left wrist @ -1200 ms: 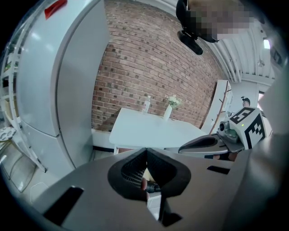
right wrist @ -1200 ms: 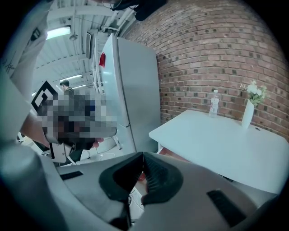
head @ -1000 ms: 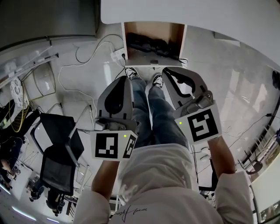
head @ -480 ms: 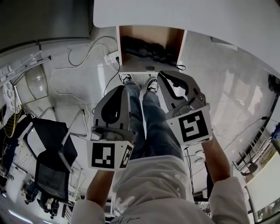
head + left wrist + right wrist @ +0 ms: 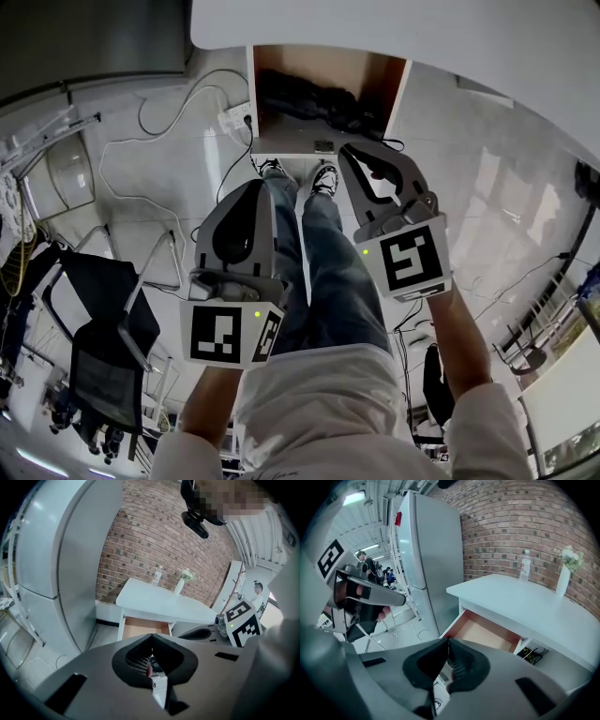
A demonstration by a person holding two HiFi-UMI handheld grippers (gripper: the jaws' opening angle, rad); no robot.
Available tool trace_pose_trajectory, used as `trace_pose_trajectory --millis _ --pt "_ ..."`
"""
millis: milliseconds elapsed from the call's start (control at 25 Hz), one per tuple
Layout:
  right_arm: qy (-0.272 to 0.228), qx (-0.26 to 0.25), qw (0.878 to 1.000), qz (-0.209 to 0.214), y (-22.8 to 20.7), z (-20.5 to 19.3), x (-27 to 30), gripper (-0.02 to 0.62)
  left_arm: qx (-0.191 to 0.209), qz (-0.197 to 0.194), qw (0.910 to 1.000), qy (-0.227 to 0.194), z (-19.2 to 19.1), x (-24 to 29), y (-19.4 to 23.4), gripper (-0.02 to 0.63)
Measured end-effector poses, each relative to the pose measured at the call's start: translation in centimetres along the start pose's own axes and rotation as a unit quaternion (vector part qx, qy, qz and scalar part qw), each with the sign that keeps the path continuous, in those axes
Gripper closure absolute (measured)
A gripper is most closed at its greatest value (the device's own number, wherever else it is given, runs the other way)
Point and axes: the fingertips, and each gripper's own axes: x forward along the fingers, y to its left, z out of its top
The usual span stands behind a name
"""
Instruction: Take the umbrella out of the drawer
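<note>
The drawer (image 5: 394,89) stands pulled out from under the white bench (image 5: 422,28), its white front edge toward the person's shoes (image 5: 323,176). The umbrella (image 5: 305,98), a dark folded bundle, lies across the drawer's rear half, partly under the bench edge. Both tongs hang short of the drawer's front. The left tongs (image 5: 261,187) are on the side of the drawer's left corner. The right tongs (image 5: 354,155) are nearer its front and toward its right corner. Each pair is clenched on nothing, tips meeting.

Open floor (image 5: 169,187) lies left of the drawer, crossed by white cables (image 5: 150,141) running to a power strip (image 5: 234,117). A black chair (image 5: 112,328) stands well apart from the drawer, behind the left tongs.

Only the head view shows the umbrella. In the two gripper views the drawer shows just bare wood. Those views add what the head view lacks: a brick wall (image 5: 525,517) behind the drawer, a tall grey refrigerator (image 5: 431,550) to its left, and on the bench above it a clear bottle (image 5: 525,566) beside a white vase of flowers (image 5: 565,573).

The bottle's label is too small to read. The cubes on the tongs carry black-and-white square markers (image 5: 412,262).
</note>
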Motion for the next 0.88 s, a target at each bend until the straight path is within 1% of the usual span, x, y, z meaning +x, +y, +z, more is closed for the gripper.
trace_pose_trajectory --millis 200,520,680,880 --pt "0.011 -0.016 1.000 -0.005 -0.3 -1.4 1.7 0.578 0.003 0.003 1.0000 0.001 -0.7 0.9 0.4 0.589" --pt "0.024 -0.013 1.000 -0.011 -0.9 -3.4 3.7 0.578 -0.001 0.002 1.0000 0.000 -2.0 2.6 1.3 0.589" --pt "0.033 -0.022 0.999 -0.009 -1.1 -4.5 4.9 0.578 0.003 -0.005 0.9999 0.013 -3.6 3.2 1.4 0.589" --pt "0.052 -0.030 0.998 -0.008 -1.4 -5.9 6.7 0.578 -0.024 -0.013 0.9993 0.024 -5.1 3.9 2.0 0.589"
